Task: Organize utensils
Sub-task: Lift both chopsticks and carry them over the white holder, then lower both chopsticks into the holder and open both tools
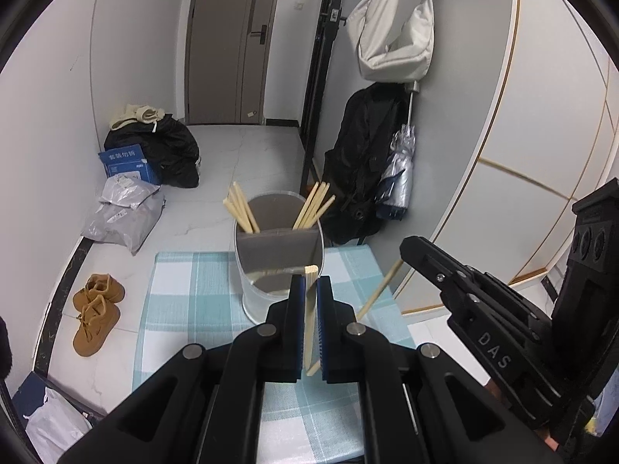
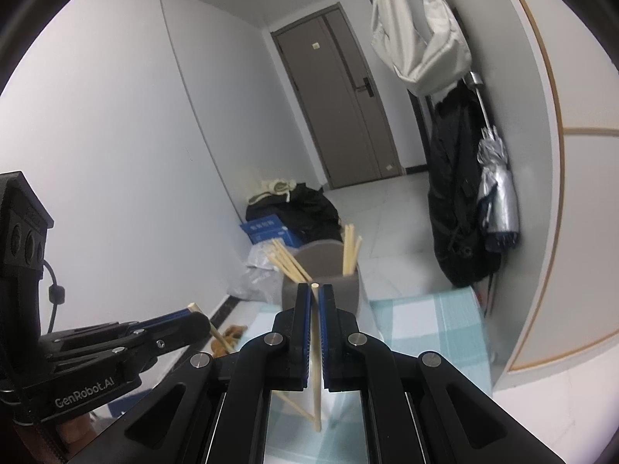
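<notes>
Room was tight: the divided holder [image 1: 279, 255] stood at the far edge of the checked cloth [image 1: 182, 309], bamboo chopsticks [image 1: 243, 208] fanned inside. I had my left gripper [image 1: 308, 301] clenched on one chopstick [image 1: 309, 309], my right gripper [image 2: 315, 309] clamping another stick [image 2: 316, 352] just short of it.

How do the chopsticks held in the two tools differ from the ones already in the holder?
The pale wooden chopstick in the left tool and the one in the right tool are each clamped singly, short of the grey cylindrical holder. The stored chopsticks lean bunched in its two compartments. All look alike.
</notes>
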Tool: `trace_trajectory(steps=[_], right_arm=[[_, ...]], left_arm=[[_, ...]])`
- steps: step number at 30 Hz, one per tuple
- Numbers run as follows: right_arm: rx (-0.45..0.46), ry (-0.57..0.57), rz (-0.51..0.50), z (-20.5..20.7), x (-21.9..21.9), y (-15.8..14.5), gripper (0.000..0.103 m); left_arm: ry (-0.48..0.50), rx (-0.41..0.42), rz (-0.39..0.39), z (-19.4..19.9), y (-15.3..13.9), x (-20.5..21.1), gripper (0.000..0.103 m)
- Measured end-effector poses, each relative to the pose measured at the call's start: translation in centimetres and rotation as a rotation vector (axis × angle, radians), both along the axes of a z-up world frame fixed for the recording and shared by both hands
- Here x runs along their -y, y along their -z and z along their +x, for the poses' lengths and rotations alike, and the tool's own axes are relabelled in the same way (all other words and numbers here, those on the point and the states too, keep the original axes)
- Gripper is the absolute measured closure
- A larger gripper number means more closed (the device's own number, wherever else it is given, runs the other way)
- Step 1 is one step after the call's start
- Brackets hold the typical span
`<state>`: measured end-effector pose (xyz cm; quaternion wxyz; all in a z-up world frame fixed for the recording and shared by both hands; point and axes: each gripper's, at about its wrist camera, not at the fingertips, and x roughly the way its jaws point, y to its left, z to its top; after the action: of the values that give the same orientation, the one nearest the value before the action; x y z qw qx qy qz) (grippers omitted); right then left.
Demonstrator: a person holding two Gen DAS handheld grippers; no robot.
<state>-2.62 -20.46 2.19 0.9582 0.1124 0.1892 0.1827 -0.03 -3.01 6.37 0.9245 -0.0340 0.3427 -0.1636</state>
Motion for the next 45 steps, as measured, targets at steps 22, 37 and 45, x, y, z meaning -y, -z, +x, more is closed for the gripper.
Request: trace_trajectory(steps=[22,37,45], right_arm=[[0.112,-0.034,0.013,7.3,-0.8,-10.8,0.099],[0.082,-0.028,-0.036,15.4,-1.5,-10.0,0.099],[0.078,-0.050,-0.084,17.6,-1.9,-7.4,0.099]], left_arm=[[-0.023,0.046,-0.062,7.4,-7.7,-1.3,0.101],[-0.043,-0.024,-0.045,14.4,-4.4,-1.9,0.101],[-0.048,-0.078,-0.028,16.5,-2.0,-1.8,0.101]])
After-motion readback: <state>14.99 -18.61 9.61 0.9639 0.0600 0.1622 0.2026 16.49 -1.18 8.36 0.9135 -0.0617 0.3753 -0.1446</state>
